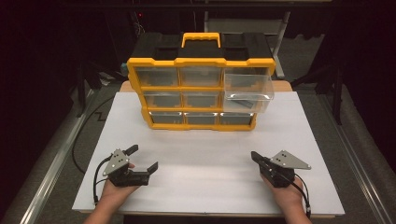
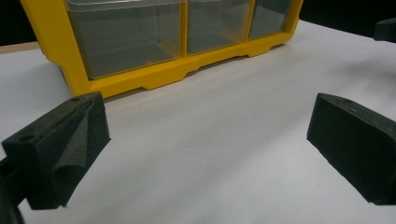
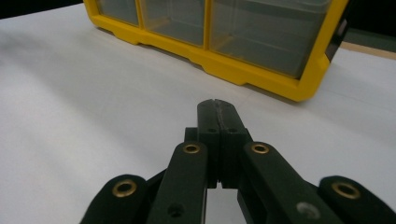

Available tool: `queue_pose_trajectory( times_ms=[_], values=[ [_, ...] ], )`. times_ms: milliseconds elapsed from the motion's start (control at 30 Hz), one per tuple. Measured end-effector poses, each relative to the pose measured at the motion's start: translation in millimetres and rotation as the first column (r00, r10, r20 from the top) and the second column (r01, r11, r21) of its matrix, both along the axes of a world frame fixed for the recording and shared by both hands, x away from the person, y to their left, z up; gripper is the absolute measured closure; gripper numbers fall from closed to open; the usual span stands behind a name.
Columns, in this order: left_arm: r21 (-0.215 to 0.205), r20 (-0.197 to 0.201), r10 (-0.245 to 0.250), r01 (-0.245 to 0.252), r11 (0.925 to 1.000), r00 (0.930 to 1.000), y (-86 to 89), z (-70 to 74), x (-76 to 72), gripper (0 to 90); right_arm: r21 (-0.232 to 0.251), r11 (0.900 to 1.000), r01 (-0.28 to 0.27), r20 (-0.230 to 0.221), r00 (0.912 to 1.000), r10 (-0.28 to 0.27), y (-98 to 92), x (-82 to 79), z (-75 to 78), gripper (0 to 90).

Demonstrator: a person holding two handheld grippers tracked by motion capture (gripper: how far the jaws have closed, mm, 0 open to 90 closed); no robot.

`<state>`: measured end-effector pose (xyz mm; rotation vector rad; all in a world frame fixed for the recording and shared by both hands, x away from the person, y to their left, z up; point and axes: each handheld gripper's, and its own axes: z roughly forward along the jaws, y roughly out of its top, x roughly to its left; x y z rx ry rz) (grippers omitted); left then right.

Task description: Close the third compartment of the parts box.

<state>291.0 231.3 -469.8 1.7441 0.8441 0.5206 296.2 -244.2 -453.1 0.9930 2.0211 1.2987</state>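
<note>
Left gripper [image 1: 144,157]: resting on the white table [image 1: 210,158] near its front edge, jaws spread wide, holding nothing, aimed at the bottom row of the organizer [image 1: 201,88]. Organizer: upright at the far middle of the table, top-right drawer [image 1: 248,92] pulled well out and apparently empty, all other drawers flush; probable step is closing that drawer, so press squarely on its clear front, push straight back, and steady the yellow frame against sliding. Right gripper [image 1: 254,156]: resting near the front edge, jaws fully closed together, empty.
</note>
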Motion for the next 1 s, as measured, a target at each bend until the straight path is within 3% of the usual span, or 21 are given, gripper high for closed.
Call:
queue_pose_trajectory(
  times_ms=[367, 600, 1000],
  values=[
    [-0.004, 0.003, -0.004, 0.004, 1.0, 1.0, 0.3, 0.0, 0.1, 0.4, 0.011, 0.999, -0.04, 0.045, 0.9982, 0.04, 20.0, 2.4, 18.6, 90.0],
    [-0.008, 0.009, 0.0, 0.0, 1.0, 1.0, 1.0, 0.7, -0.6, 0.4, 0.022, 0.999, -0.045, 0.055, 0.9975, 0.044, 24.1, 6.5, 25.8, 90.0],
    [-0.006, 0.007, -0.003, 0.003, 1.0, 1.0, 0.1, 0.5, -0.5, 0.4, 0.043, 0.998, -0.054, 0.119, 0.9916, 0.049, 26.6, 8.6, 50.0, 90.0]
  ],
)
